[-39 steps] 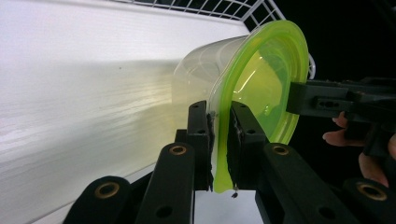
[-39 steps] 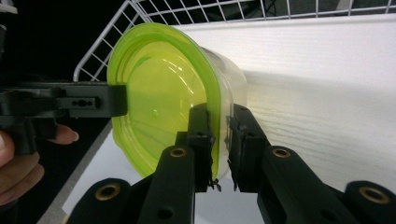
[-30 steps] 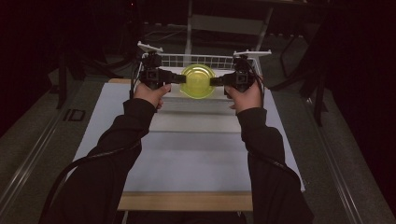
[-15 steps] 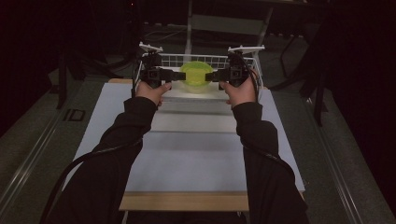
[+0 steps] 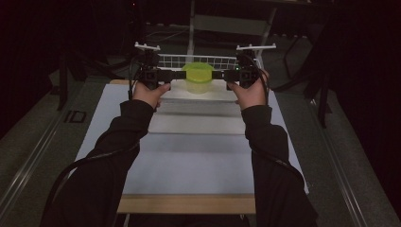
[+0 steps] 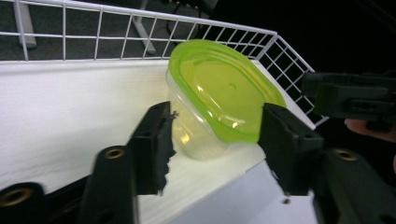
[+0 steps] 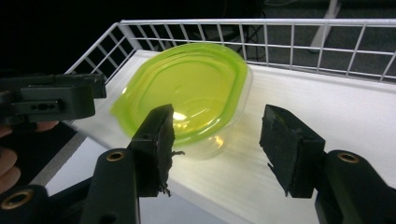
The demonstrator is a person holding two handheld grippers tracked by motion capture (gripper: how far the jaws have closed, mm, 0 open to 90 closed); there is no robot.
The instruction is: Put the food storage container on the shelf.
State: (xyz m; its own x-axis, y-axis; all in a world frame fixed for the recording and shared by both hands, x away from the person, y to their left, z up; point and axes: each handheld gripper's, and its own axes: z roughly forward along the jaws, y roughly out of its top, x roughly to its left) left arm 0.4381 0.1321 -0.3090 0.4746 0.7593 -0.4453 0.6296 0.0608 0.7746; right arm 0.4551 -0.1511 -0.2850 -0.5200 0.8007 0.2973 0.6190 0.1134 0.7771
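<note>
green-lidded container (image 5: 198, 77) unlabelled, in wire basket (image 5: 208, 60); left tongs (image 6: 212, 140) and right tongs (image 7: 215, 140) just opening, released beside it

**Background items around the work area**

White wire rack (image 5: 208, 60) stood at upper centre of the high view, its mesh wall along the top of both gripper views (image 6: 140, 35). White shelf surface (image 7: 327, 107) lay inside it. Pale table (image 5: 198, 151) filled mid-frame, wooden front edge (image 5: 189, 204) at the bottom. Grey floor (image 5: 38, 127) at left, dark surroundings beyond. Metal stand legs (image 5: 191, 28) rose behind the rack.
</note>
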